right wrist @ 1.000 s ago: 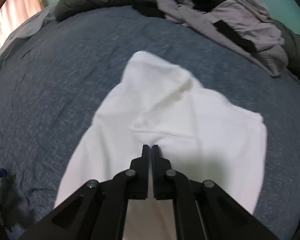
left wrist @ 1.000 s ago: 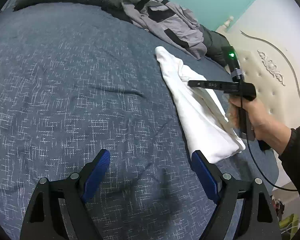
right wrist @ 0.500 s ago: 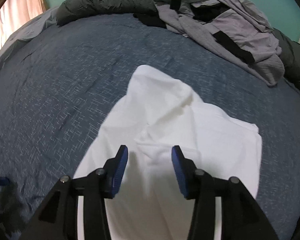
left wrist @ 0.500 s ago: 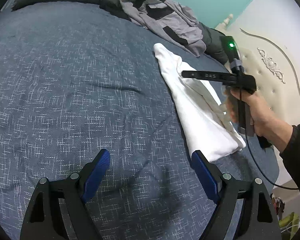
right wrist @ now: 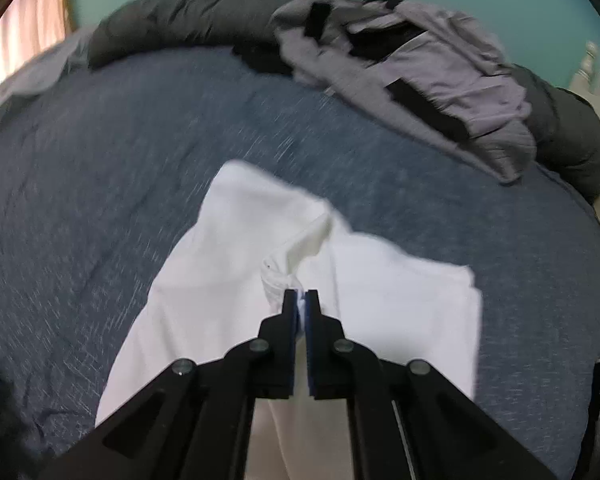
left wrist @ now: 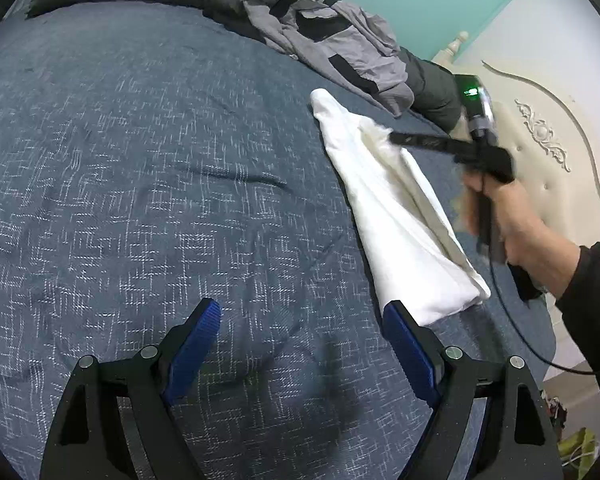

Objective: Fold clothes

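The right gripper, which stood open half a second ago, has closed again, now pinching a raised fold of the white garment at its tips. The left gripper stays wide and empty over the blue bedspread, the garment lying just beyond its right finger.

Right gripper pinched on a raised fold of white garment, blue pads nearly together. Garment spread on blue bedspread. Grey jacket beyond garment, far right, atop dark rolled duvet. Frame motion-blurred.
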